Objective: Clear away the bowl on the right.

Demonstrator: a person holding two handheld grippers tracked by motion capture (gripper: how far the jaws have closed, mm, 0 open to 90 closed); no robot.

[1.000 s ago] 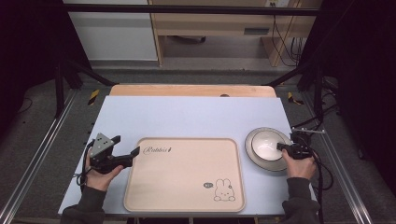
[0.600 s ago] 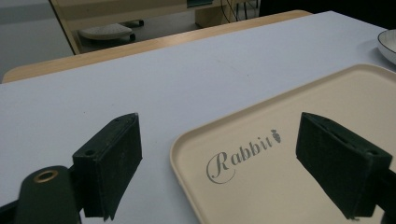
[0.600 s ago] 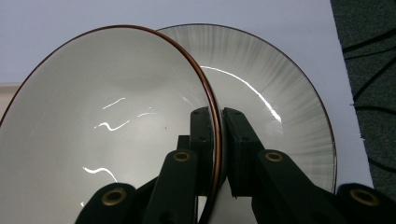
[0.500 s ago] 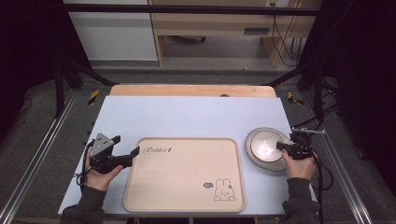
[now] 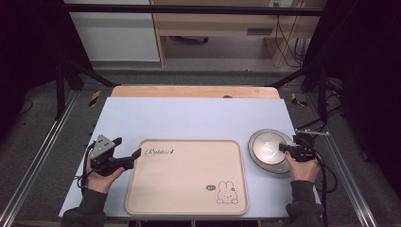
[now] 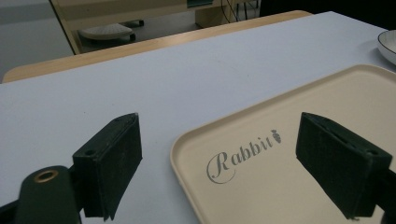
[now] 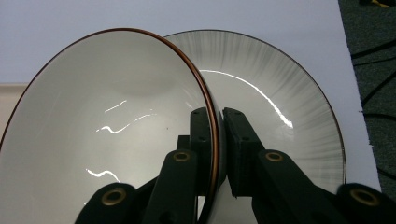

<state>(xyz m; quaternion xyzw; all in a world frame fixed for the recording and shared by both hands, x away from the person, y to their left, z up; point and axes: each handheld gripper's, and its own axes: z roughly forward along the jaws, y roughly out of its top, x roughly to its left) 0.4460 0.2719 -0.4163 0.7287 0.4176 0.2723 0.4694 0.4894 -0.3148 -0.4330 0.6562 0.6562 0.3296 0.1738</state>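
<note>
A white bowl [image 5: 265, 148] with a thin brown rim sits on a grey streaked plate [image 5: 273, 169] at the table's right side. My right gripper [image 5: 283, 147] is shut on the bowl's right rim. In the right gripper view the bowl's rim [image 7: 212, 116] stands pinched between the two black jaws of the right gripper [image 7: 216, 115], with the plate [image 7: 275, 79] behind it. My left gripper [image 5: 128, 147] is open at the far left corner of a beige tray [image 5: 187, 179] with a rabbit print. Nothing lies between the left gripper's [image 6: 222, 126] jaws; the tray's corner [image 6: 280, 182] lies below them.
The tray lies flat in the middle of the pale blue table top [image 5: 189, 118], near its front edge. A wooden strip [image 5: 194, 91] runs along the far edge. Black frame rails and cables stand left and right of the table.
</note>
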